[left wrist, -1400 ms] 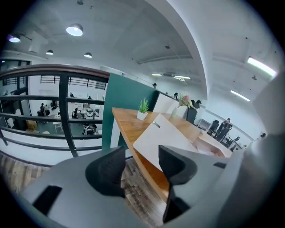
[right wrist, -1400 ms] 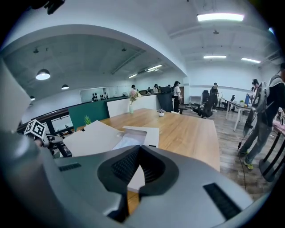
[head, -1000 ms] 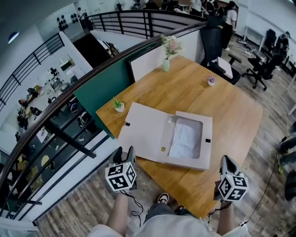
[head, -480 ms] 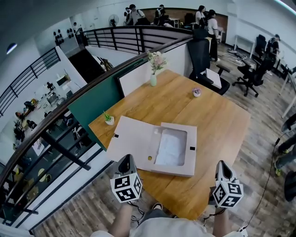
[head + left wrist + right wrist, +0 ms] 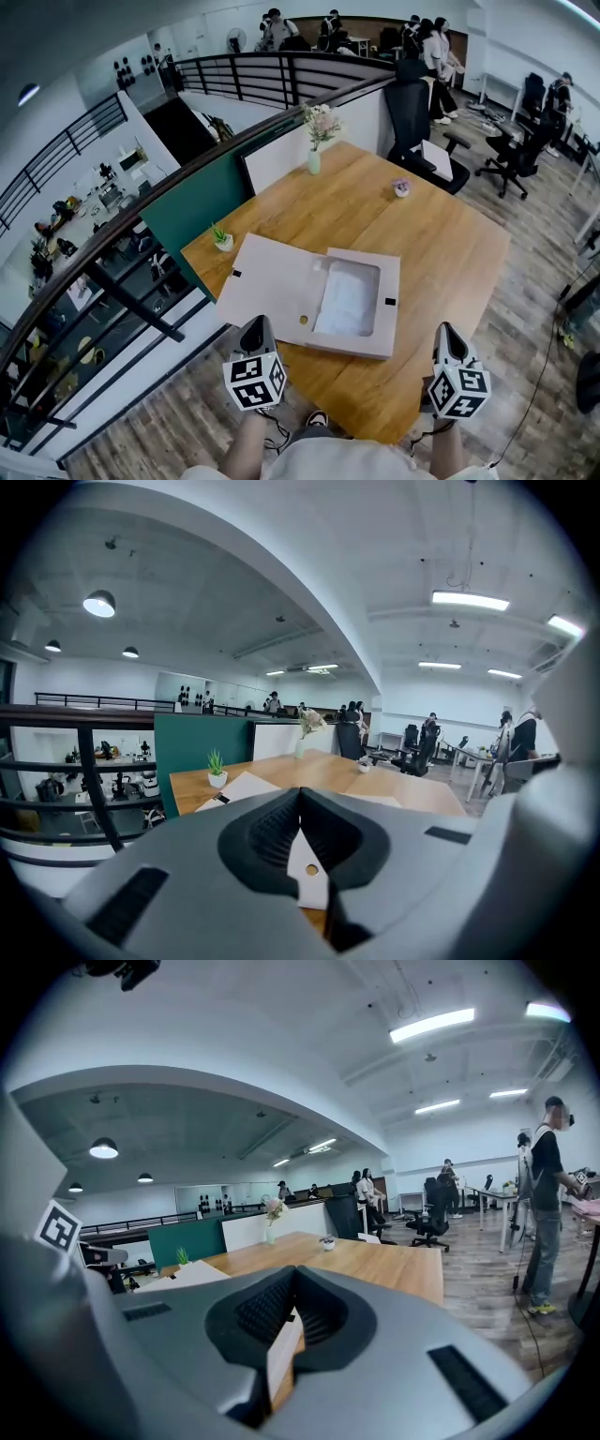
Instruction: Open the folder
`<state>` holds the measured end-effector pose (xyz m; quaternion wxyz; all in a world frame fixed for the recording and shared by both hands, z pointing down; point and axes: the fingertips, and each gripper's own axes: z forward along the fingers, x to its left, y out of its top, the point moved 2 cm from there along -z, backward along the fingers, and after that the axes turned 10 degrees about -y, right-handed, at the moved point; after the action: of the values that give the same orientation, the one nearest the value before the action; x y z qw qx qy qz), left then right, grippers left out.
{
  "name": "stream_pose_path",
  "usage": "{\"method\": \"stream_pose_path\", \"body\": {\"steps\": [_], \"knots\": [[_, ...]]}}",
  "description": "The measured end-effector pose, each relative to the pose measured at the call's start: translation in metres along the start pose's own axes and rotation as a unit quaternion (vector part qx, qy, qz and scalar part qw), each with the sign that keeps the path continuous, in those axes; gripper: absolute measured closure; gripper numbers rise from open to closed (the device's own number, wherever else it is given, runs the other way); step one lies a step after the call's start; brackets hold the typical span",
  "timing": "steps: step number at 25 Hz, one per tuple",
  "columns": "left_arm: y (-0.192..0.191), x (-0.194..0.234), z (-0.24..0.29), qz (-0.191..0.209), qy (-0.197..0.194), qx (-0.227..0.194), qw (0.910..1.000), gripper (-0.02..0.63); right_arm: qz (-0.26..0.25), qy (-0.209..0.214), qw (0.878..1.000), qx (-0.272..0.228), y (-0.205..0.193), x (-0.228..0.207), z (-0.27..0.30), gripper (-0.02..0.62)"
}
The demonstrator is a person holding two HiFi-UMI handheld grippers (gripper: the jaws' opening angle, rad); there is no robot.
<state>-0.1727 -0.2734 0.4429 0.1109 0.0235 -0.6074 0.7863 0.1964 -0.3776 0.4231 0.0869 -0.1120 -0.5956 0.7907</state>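
Jaws together; folder (image 5: 277, 289) just ahead

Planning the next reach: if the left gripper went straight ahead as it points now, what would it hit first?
The left gripper would likely meet the open folder, near edge first; depth is unclear.

**Open-plan office on a mezzanine**

A wooden table (image 5: 441, 234) stands on a wood-plank floor (image 5: 534, 309). Along its left edge run a green panel (image 5: 192, 211) and a white panel (image 5: 277, 164). A black railing (image 5: 272, 75) curves behind, with a lower level beyond it to the left. Black office chairs (image 5: 506, 150) stand far right. Ceiling strip lights (image 5: 441, 1024) glow.
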Motion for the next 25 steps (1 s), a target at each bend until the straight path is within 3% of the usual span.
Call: {"method": "stream_pose_path", "body": {"steps": [8,25], "knots": [[-0.001,0.006,0.002,-0.005,0.001,0.006,1.0,0.601,-0.022,-0.006,1.0,-0.003,0.006,0.002,-0.001,0.595],[-0.001,0.01,0.014,-0.011,-0.001,0.01,0.9999,0.601,-0.013,-0.014,1.0,0.002,0.004,-0.003,0.001,0.595]]}}
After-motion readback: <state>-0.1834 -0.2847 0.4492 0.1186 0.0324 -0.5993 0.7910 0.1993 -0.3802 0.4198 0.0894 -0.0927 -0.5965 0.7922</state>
